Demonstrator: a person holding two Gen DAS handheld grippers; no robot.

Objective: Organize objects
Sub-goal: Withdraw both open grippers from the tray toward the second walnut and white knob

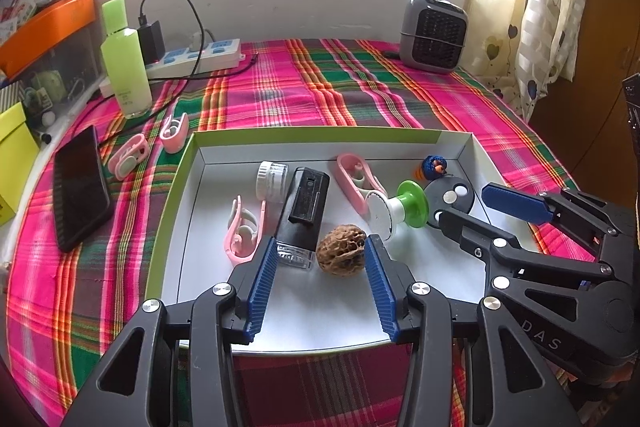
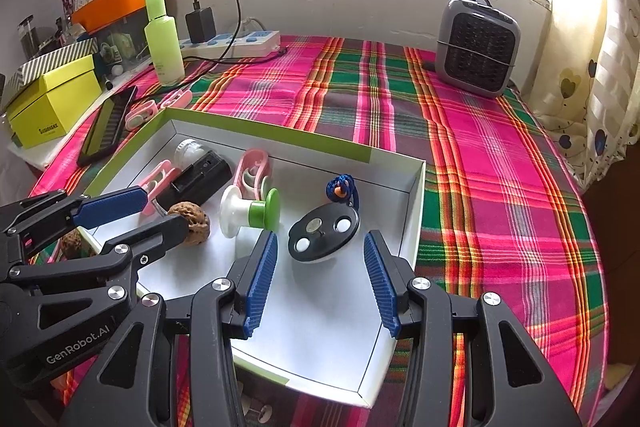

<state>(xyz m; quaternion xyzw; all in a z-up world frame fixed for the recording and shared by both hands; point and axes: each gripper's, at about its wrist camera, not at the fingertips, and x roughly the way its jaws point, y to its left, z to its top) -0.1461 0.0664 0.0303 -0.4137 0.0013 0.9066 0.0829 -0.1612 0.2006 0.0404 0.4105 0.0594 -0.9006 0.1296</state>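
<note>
A white tray with a green rim [image 1: 192,163] [image 2: 416,195] lies on the plaid cloth. In it are a walnut [image 1: 341,253] [image 2: 192,218], a black box [image 1: 308,201] [image 2: 200,177], a clear jar [image 1: 272,181], pink clips [image 1: 244,229] [image 1: 356,181], a green-and-white spool [image 1: 396,209] [image 2: 250,213] and a black disc with a blue cord [image 2: 324,233] [image 1: 450,195]. My left gripper [image 1: 320,259] is open with the walnut between its fingertips. My right gripper [image 2: 320,251] is open and straddles the black disc.
Two pink clips [image 1: 130,155] [image 1: 175,133] and a black phone [image 1: 80,193] lie on the cloth left of the tray. A green bottle [image 1: 124,59], a power strip [image 1: 196,59], an orange-lidded bin [image 1: 44,31] and yellow boxes stand at the left. A grey heater [image 1: 434,35] stands at the back right.
</note>
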